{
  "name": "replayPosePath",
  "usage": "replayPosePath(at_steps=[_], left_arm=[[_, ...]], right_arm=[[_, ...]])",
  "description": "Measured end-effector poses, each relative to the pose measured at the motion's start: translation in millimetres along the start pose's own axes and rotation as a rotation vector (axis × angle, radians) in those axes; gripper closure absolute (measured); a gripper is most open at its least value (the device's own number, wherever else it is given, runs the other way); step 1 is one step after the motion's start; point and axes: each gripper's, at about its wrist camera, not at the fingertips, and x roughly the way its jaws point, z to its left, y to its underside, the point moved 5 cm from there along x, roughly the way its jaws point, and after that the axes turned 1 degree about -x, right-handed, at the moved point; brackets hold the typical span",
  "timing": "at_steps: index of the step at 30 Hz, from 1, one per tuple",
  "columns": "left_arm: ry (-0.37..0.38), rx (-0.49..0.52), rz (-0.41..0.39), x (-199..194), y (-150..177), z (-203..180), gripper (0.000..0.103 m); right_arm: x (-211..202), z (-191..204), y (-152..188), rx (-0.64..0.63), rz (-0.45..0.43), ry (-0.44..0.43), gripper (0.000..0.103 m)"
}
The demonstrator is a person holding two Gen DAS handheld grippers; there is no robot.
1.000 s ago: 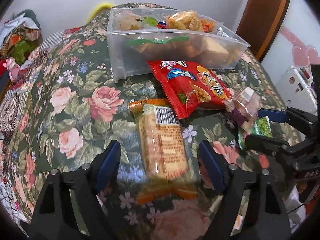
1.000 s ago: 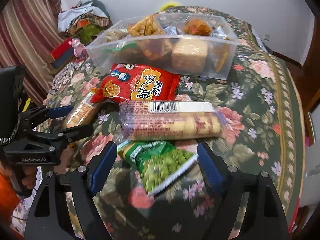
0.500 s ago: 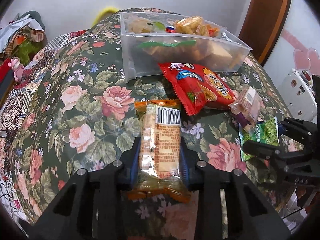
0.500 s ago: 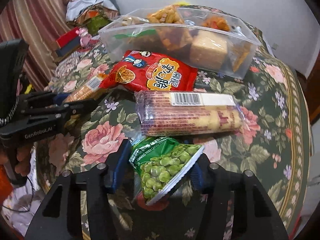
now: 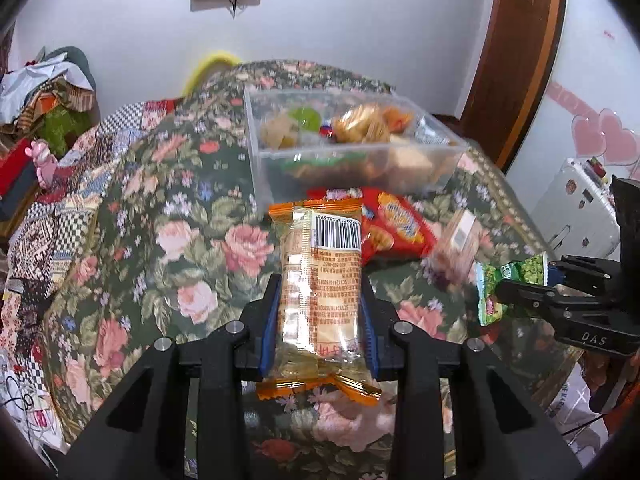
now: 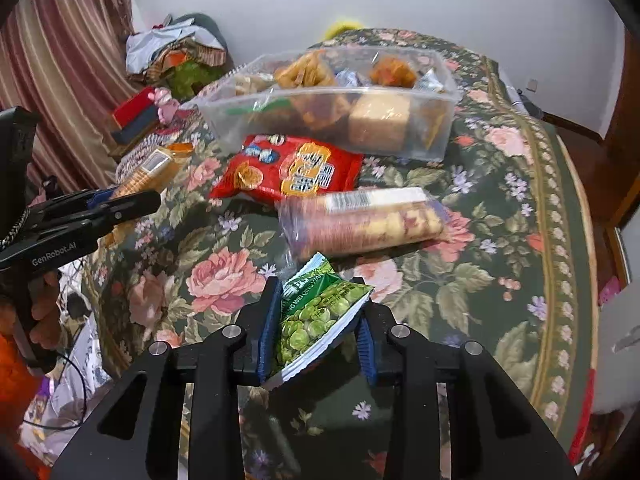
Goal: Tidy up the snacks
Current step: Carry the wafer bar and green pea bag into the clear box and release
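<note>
At the far left of the room, beyond the edge of the rose-patterned dark green cloth (image 5: 168, 240) that covers the table, a heap of crumpled clothes (image 5: 48, 92) lies against the white wall. Nearer, the left gripper (image 5: 320, 320) has its blue-padded jaws pressed on both long sides of a clear orange-ended biscuit packet with a barcode label (image 5: 320, 280), which sticks out ahead of the fingers toward the far side, raised off the cloth. Far beyond it, on the cloth, stands the clear plastic rectangular bin (image 5: 360, 160), already holding wrapped snacks. Against its near wall lies a flat red crinkly snack bag with cartoon print (image 6: 288, 168), and just right and nearer of that, a long clear roll of round biscuits with a white barcode strip (image 6: 364, 220) lies crosswise on the cloth, blurred in both views. Nearest on the right, the right gripper (image 6: 316, 328) has just been closing and now pinches a small green packet of green peas (image 6: 312, 316) between its blue pads, the packet tilted with one corner pointing up toward the roll. Farther right the cloth's patterned border (image 6: 560, 240) curves along the table edge.
</note>
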Motion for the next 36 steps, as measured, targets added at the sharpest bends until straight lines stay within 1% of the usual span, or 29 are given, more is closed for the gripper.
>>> replayPosePath(at_steps=[6,10,16,22,29,36], left_arm=[[0.007,-0.008,-0.047,-9,-21,-4,0.069],[0.011,-0.006,-0.077,-12,-38,-7,0.069],[0.007,0.000,-0.130,-13,-66,-12,0.069],[0.012,-0.003,-0.159,-4,-93,-14,0.069],[0.009,-0.001,-0.171,14,-122,-13,0.069],[-0.011,0.007,-0.147,42,-141,-11,0.069]], right_arm=[[-30,-6,-26,-0.006,-0.107,0.038,0.072],[-41,-7,-45,-0.005,-0.172,0.053,0.072],[-47,-11,-75,-0.003,-0.240,0.065,0.072],[-42,-15,-107,0.012,-0.300,0.061,0.072],[-27,-18,-137,0.022,-0.335,0.066,0.072],[3,-21,-155,0.036,-0.313,0.064,0.072]])
